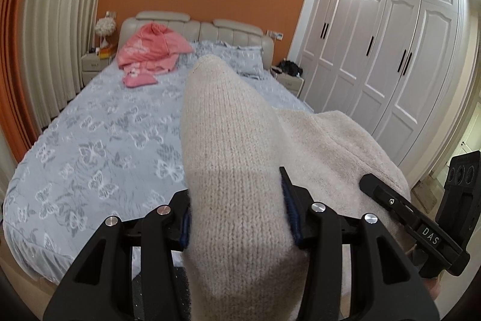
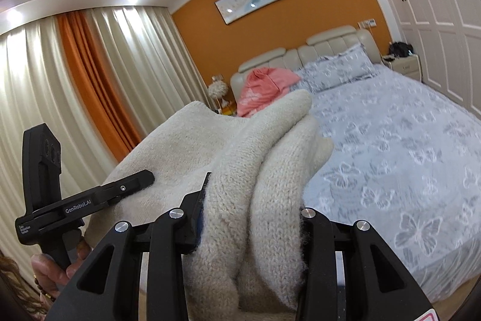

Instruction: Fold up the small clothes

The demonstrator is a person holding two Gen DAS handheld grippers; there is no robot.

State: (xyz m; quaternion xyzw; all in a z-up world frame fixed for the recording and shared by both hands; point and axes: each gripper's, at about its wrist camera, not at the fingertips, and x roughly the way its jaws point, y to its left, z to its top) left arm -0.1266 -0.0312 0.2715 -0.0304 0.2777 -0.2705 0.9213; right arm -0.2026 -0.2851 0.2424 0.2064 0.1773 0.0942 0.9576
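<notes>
Holding a cream knitted garment (image 1: 234, 170) aloft between them, both tools are clenched on thick folds of the wool above the foot of the bed. The left gripper (image 1: 237, 209) has one wide bundle of knit pressed between its blue-padded fingers, the fabric standing up toward twelve o'clock in the left wrist view and spilling over toward three o'clock, where the other tool's black finger shows against it. The right gripper (image 2: 252, 218) pinches two rolled layers of the same garment (image 2: 264, 170), which slump toward nine o'clock onto the left tool there. The large bed with the pale blue butterfly-print cover (image 1: 99, 146) lies beyond and below, with a crumpled pink garment (image 1: 153, 50) and a small folded pink piece (image 1: 139, 79) near the headboard at eleven o'clock.

The step in hand looks like carrying the knit to the cover to spread it. To do it well, I judge the two grips should draw apart until the cloth hangs taut and flat, then lower together so the free hem lands first on a bare stretch of cover, well apart from the pink clothes. Letting go early would leave a heap; uneven heights would twist the wool.
</notes>
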